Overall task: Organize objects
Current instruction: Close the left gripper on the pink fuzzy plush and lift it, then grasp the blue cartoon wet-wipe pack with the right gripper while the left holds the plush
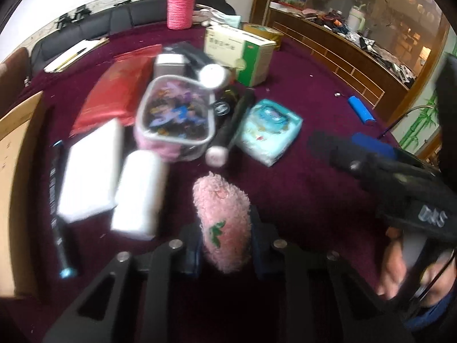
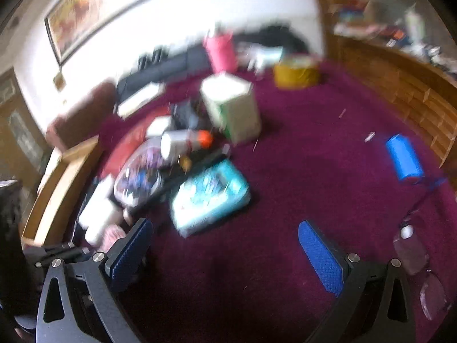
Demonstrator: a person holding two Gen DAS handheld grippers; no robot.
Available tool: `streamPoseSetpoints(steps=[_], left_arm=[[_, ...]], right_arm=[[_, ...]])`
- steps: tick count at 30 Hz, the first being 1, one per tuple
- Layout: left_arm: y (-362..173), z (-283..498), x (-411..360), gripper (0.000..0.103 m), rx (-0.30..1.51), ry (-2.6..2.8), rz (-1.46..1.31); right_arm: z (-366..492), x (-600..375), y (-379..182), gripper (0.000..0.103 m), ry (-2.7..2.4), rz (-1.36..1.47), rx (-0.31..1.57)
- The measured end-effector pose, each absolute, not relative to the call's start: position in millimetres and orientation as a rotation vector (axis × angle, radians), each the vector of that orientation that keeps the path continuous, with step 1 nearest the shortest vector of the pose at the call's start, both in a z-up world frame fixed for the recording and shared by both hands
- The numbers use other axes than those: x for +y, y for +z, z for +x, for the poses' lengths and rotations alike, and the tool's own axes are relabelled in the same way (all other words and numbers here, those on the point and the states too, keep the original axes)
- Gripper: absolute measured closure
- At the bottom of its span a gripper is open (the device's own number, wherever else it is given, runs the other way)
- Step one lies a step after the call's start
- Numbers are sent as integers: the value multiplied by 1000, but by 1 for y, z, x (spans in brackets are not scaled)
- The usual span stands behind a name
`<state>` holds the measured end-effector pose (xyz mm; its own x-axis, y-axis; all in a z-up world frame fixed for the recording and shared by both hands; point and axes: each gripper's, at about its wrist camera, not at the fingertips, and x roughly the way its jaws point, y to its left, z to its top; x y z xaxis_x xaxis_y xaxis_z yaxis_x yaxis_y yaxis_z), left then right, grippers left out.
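My left gripper (image 1: 225, 245) is shut on a fluffy pink pouch (image 1: 222, 223) with a green mark, held just above the maroon tablecloth (image 1: 300, 194). Ahead lies a cluster of things: a clear pouch of colourful items (image 1: 174, 120), two white blocks (image 1: 91, 171), a red packet (image 1: 114, 91), a black tube (image 1: 231, 125) and a teal tissue pack (image 1: 268, 131). My right gripper (image 2: 225, 245) is open and empty over bare cloth, to the right of the cluster; it also shows in the left wrist view (image 1: 357, 160). The teal pack (image 2: 208, 197) lies ahead of it.
A green-and-white carton (image 1: 245, 54) and a pink woven container (image 1: 180, 8) stand farther back. A blue cylinder (image 2: 404, 157) with a cord lies at the right. A black pen (image 1: 58, 208) lies at the left beside a wooden box (image 1: 14, 171). A wooden cabinet (image 1: 342, 54) runs along the right.
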<state>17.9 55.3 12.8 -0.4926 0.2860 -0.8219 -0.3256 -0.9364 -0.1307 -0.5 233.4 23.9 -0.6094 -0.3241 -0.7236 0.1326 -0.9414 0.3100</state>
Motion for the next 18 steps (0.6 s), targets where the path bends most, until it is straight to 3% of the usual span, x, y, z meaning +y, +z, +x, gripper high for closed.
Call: streamPoseSetpoints(steps=[4, 8, 10, 12, 18], left_arm=[[12, 28, 39, 78, 24, 2447, -1332], [12, 34, 34, 78, 21, 2453, -1314], [12, 36, 32, 78, 18, 2455, -1311], [12, 37, 29, 77, 8, 2455, -1310], [11, 37, 18, 77, -44, 2465, -1317]], right_arm=[[-19, 243, 12, 0, -2511, 1362, -521], [-31, 229, 15, 1, -2583, 1408, -448], [-38, 224, 14, 25, -2600, 1451, -415], [-46, 219, 16, 34, -2643, 1486, -366], [-73, 196, 18, 38, -2699, 1500, -233]])
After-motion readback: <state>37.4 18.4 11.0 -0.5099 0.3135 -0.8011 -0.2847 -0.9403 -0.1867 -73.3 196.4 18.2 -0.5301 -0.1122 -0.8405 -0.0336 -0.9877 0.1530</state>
